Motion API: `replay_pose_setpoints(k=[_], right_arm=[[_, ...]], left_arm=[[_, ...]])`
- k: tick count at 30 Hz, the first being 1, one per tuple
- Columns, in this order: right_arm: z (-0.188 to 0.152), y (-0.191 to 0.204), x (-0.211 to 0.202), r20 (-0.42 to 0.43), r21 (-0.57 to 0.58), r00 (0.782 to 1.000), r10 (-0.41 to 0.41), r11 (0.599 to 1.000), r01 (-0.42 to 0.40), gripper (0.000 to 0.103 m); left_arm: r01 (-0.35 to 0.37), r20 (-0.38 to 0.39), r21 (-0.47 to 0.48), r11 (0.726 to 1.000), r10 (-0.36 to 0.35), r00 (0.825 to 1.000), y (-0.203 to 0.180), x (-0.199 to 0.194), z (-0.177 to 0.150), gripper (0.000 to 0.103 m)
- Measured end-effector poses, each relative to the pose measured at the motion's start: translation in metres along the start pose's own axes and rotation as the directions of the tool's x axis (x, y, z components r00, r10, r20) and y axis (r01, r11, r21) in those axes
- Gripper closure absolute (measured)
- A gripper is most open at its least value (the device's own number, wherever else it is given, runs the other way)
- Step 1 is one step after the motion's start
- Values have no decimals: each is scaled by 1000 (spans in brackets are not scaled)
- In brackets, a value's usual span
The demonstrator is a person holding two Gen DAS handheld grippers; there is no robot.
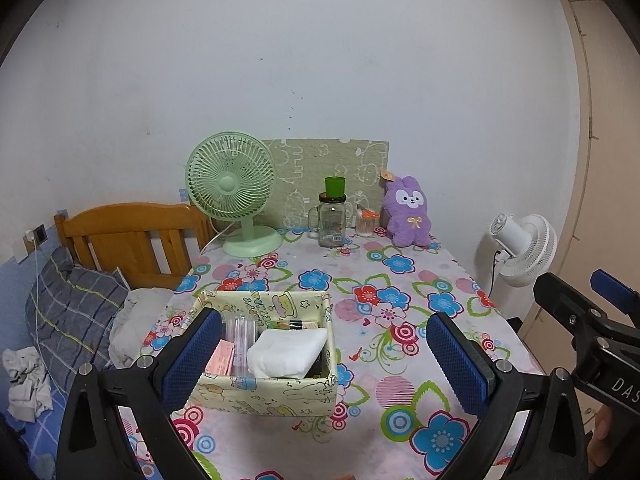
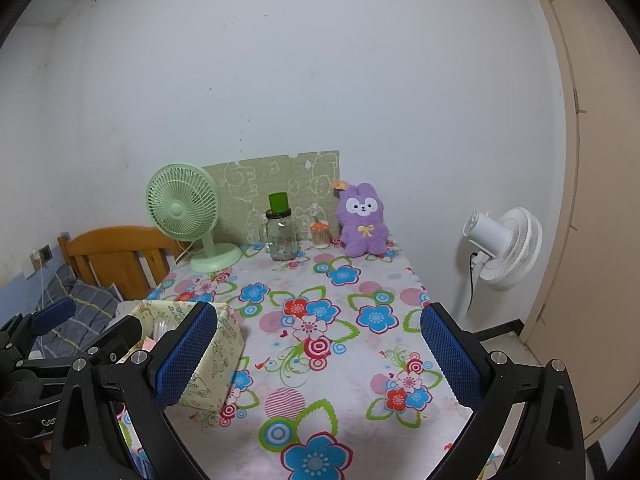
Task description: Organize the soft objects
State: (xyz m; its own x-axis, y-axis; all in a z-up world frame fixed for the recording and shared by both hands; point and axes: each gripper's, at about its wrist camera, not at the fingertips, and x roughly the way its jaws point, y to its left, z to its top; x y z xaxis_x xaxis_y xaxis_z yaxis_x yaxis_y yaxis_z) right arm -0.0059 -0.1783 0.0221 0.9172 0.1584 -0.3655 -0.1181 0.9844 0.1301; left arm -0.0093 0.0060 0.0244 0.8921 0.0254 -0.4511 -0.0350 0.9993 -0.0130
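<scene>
Left wrist view: left gripper (image 1: 326, 354) has its blue-padded fingers (image 1: 192, 354) spread wide, holding nothing. Pale yellow cartoon-print fabric storage box (image 1: 266, 392) sits on the table (image 1: 404, 364) between the fingers, closer to the left-side one, whose pad overlaps the box's near left corner in frame; contact can't be confirmed. Inside the box: folded white soft cloth pack (image 1: 290, 352) on the right-finger side, clear plastic tubes (image 1: 240, 340) and a pink card (image 1: 220, 360) on the left-finger side. Well beyond the fingertips, at the far table edge: mint green desk fan (image 1: 232, 188), clear glass mug jar with green cup on its lid (image 1: 332, 216), purple plush bunny with yellow bow (image 1: 408, 214) upright, off to the right-finger side. Right gripper (image 1: 592, 320) enters at the frame's right edge.

Right wrist view: right gripper (image 2: 318, 358) fingers (image 2: 450, 360) also wide apart, empty, only flowered tablecloth between them. Storage box (image 2: 208, 356) lies just outside the left-side finger, partly hidden behind it. Left gripper (image 2: 60, 340) shows beyond the box at the left edge. Plush bunny (image 2: 362, 220) stands far ahead, roughly centred between the fingers, just beside a small orange-lidded jar (image 2: 320, 234). White floor fan (image 2: 504, 246) stands off the table, past the right-side finger.
</scene>
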Motion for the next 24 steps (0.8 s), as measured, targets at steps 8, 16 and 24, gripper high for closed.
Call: replay_pose_setpoints(k=[8, 16, 24], right_arm=[[0, 0, 2, -5, 4, 1000, 3, 1000, -3, 0], [-1, 3, 6, -11, 3, 1000, 1, 1000, -1, 0], [-1, 9, 11, -18, -5, 1000, 0, 1000, 0, 0]], left_arm=[[-7, 5, 7, 1000, 7, 1000, -1, 0, 1, 0], [-13, 9, 9, 1000, 13, 1000, 2, 3, 2, 0], [-18, 10, 9, 1000, 18, 1000, 5, 6, 3, 0]])
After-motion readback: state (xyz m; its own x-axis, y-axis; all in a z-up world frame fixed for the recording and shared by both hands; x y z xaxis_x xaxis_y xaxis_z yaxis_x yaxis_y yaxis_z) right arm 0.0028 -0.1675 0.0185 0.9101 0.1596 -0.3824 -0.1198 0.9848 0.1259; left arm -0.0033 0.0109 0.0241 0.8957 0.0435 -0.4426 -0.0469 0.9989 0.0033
